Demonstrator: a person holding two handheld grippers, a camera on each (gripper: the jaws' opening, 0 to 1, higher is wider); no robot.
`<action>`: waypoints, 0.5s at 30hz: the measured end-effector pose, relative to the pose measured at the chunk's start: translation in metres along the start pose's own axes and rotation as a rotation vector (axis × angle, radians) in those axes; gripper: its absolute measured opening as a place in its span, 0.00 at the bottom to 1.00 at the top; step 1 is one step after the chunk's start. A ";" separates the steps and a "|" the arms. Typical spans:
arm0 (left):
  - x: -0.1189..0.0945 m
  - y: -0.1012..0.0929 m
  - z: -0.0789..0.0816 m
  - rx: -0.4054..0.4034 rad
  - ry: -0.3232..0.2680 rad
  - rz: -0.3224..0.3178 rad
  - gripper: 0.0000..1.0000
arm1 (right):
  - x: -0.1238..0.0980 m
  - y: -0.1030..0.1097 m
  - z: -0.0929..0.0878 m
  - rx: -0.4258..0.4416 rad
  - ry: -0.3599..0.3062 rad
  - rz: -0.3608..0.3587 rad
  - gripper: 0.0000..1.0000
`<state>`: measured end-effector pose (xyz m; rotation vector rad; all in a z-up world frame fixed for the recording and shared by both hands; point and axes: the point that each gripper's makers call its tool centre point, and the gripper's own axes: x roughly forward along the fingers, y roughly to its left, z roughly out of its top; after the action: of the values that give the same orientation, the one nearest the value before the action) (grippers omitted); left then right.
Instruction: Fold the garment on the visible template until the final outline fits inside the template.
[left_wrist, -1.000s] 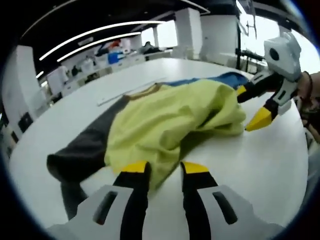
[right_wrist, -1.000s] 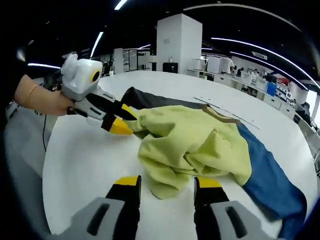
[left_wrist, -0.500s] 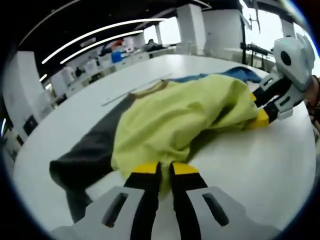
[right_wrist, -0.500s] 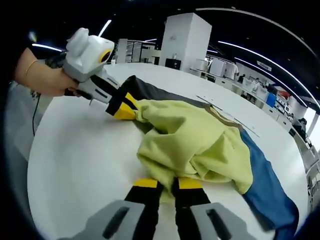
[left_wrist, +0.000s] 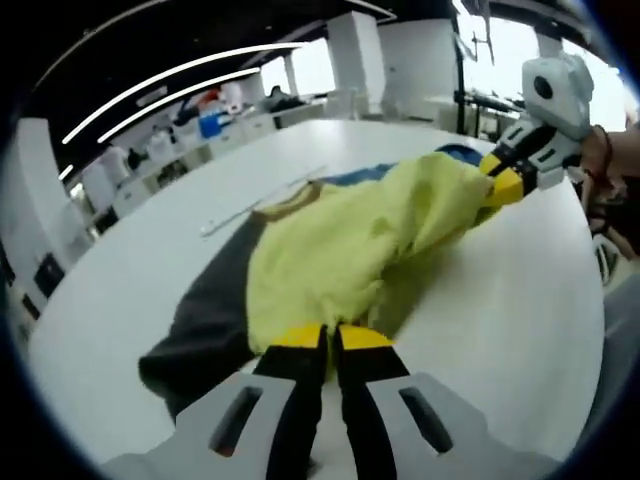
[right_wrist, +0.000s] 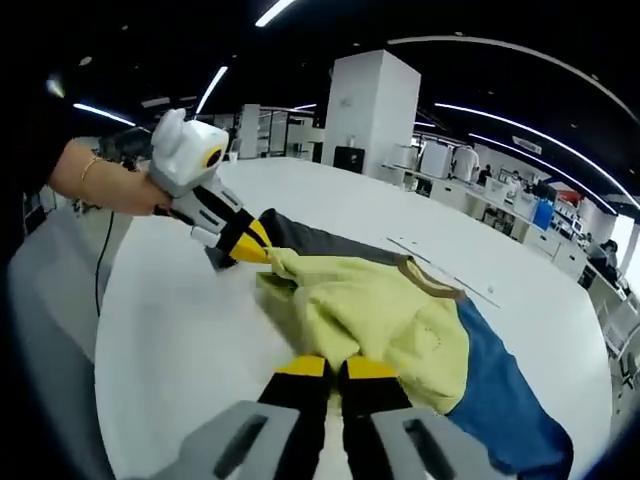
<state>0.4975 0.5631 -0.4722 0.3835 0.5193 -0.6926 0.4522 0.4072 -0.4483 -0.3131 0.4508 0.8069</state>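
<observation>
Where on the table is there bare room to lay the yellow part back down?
Bare white table lies on the near side of the garment, between the left gripper and the right gripper. More lies beyond the collar. The middle is crowded: yellow, grey and blue cloth bunch there.

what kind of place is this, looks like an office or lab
Probably a large open-plan office or lab: a big white table holds the garment, rows of desks with equipment stretch behind it, a white pillar rises nearby, and long ceiling strip lights run overhead.
</observation>
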 end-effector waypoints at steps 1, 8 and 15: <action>0.000 0.004 0.007 0.006 -0.006 -0.001 0.01 | -0.001 -0.005 0.006 0.005 -0.009 -0.009 0.00; 0.024 0.029 0.028 -0.018 -0.032 0.033 0.01 | 0.017 -0.039 0.024 0.114 -0.020 -0.045 0.00; 0.053 0.042 0.021 -0.067 0.003 0.062 0.01 | 0.045 -0.062 0.008 0.231 0.059 -0.066 0.00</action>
<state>0.5678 0.5560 -0.4785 0.3369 0.5300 -0.6131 0.5283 0.3979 -0.4582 -0.1368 0.5806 0.6749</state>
